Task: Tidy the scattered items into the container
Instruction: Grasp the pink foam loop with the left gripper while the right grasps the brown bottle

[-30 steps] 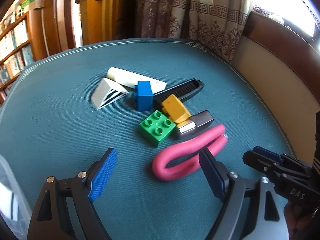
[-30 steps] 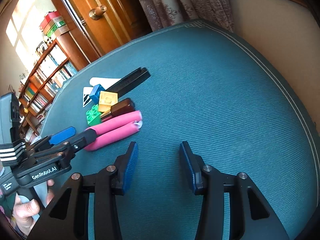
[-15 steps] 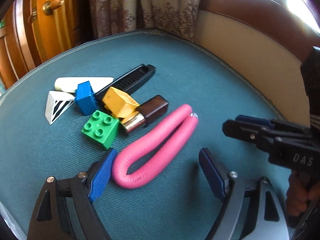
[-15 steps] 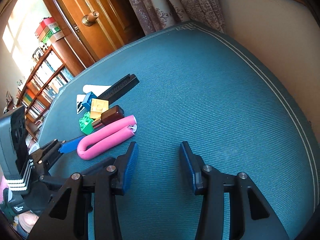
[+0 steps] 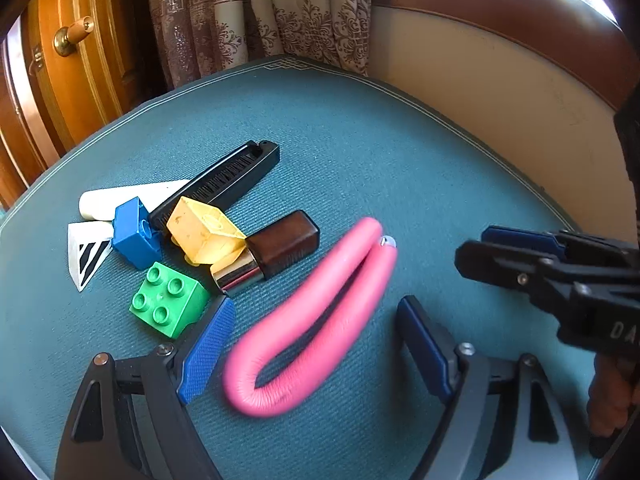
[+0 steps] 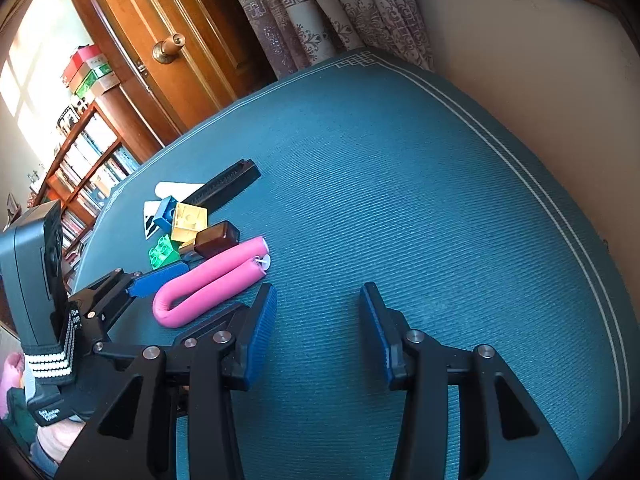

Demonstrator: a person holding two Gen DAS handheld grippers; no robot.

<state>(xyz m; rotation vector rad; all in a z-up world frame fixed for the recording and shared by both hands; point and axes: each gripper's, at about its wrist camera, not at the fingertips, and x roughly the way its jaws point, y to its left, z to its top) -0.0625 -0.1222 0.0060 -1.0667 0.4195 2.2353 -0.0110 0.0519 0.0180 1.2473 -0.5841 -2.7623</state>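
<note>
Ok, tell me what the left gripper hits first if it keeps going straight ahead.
Most likely the pink loop: its bend lies between the open fingers of the left gripper, right ahead. Height above the cloth is unclear.

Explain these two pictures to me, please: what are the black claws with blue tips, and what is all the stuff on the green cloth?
There is no robot. A person holds two hand-held grippers, each with a camera that looks out along its two fingers, so each picture is one gripper's own view.

In the left view, the left gripper is open around the bent end of a pink foam loop, holding nothing. The right gripper is open too, over bare green cloth.

Beyond the loop lies a small pile: a green block, a blue block, a yellow block, a brown case with a metal end, a black comb and two white pieces. No container shows.
</note>
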